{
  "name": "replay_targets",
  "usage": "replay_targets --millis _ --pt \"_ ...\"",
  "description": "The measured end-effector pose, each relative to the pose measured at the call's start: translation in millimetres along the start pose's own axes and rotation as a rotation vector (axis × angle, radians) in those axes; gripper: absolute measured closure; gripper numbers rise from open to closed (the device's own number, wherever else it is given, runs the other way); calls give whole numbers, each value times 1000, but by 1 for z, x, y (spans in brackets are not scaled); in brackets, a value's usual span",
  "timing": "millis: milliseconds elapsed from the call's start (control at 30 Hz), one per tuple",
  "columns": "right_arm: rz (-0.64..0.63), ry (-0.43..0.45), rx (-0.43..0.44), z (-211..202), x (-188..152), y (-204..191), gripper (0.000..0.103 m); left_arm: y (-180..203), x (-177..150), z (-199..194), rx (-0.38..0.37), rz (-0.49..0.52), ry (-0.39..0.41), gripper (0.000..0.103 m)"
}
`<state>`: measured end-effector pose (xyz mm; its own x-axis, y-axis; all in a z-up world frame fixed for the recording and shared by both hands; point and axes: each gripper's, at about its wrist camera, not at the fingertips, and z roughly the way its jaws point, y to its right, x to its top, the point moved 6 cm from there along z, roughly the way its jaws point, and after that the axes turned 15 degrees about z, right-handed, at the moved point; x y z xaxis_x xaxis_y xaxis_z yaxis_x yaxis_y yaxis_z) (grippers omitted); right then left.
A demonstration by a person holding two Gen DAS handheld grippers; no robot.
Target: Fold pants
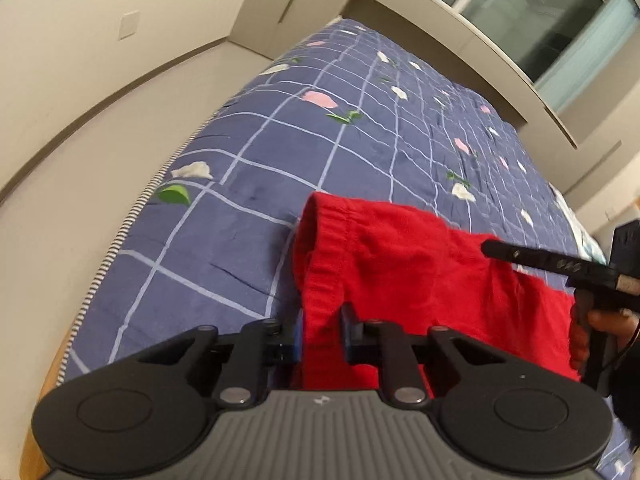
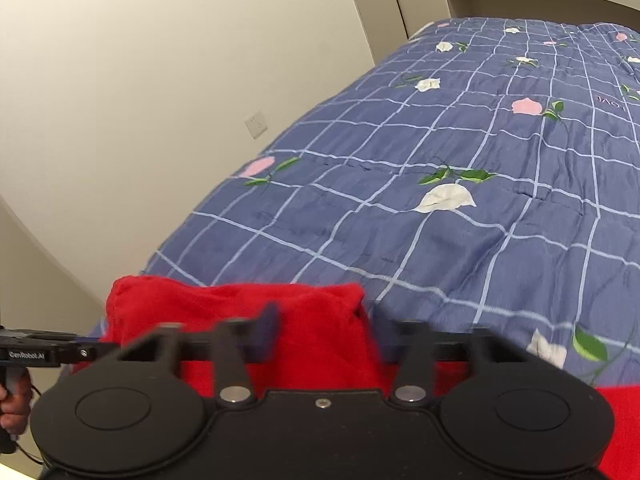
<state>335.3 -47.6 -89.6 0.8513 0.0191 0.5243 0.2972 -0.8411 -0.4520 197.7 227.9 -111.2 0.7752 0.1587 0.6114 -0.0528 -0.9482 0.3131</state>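
Red pants [image 1: 400,272], waistband edge stretched crosswise between left tongs [image 1: 320,336] and right tongs [image 2: 324,334], both clenched on cloth, above bed [image 1: 248,216].

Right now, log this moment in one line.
left claw: shut on red pants | right claw: shut on red pants | bedspread: beneath
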Motion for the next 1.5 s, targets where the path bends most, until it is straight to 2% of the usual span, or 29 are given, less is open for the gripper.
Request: replay_targets --millis 33,67,133,267,333,433,500,567,600,633,667,700,733,767,800,833,867,1000,1167,1267,1400,1500 --pt "-17 6 -19 1 1 -1 92 2 1 -4 14 4 9 86" --pt "-37 14 -32 2 2 -3 93 5 3 -9 40 22 22 87" --pt "-63 37 -27 -2 6 -5 95 13 11 -24 77 51 60 95" --pt "-76 101 -33 -10 13 -6 97 23 23 -40 129 82 109 95" --pt "-80 128 -50 -9 17 -5 99 24 25 -30 156 104 79 95" --pt "-82 124 -93 1 19 0 100 18 18 -6 180 109 4 94" --pt "-81 101 -108 10 18 6 100 16 14 1 188 113 -16 91" --pt "-98 86 -125 16 16 10 97 13 11 3 191 105 -23 84" --pt "-113 86 -139 18 14 11 92 11 10 3 191 98 -25 81" --pt "-121 88 -150 19 13 13 84 11 10 1 198 92 -24 73" --pt "-120 96 -161 18 13 15 79 10 11 0 211 92 -24 57" --pt "-114 109 -168 16 12 16 67 10 12 -3 229 96 -23 49" --pt "-105 125 -170 11 12 18 58 11 14 -6 247 102 -14 35" --pt "-99 145 -163 5 12 19 52 12 16 -8 260 107 -3 27" --pt "-98 163 -154 -2 10 19 37 14 18 -10 267 112 7 25" --pt "-102 178 -152 -9 7 20 28 16 22 -10 269 116 16 20" --pt "-112 191 -151 -15 4 20 27 19 26 -10 275 120 25 15" --pt "-181 205 -173 -27 -16 20 14 23 43 6 340 121 18 13" --pt "-230 164 -249 -12 -28 25 13 13 51 39 377 95 -53 13" --pt "-230 141 -272 -1 -29 33 7 8 46 52 383 91 -89 10" --pt "-206 159 -249 -9 -28 38 5 11 46 45 404 86 -83 10" --pt "-199 200 -211 -35 -31 45 1 18 47 36 428 81 -83 7"
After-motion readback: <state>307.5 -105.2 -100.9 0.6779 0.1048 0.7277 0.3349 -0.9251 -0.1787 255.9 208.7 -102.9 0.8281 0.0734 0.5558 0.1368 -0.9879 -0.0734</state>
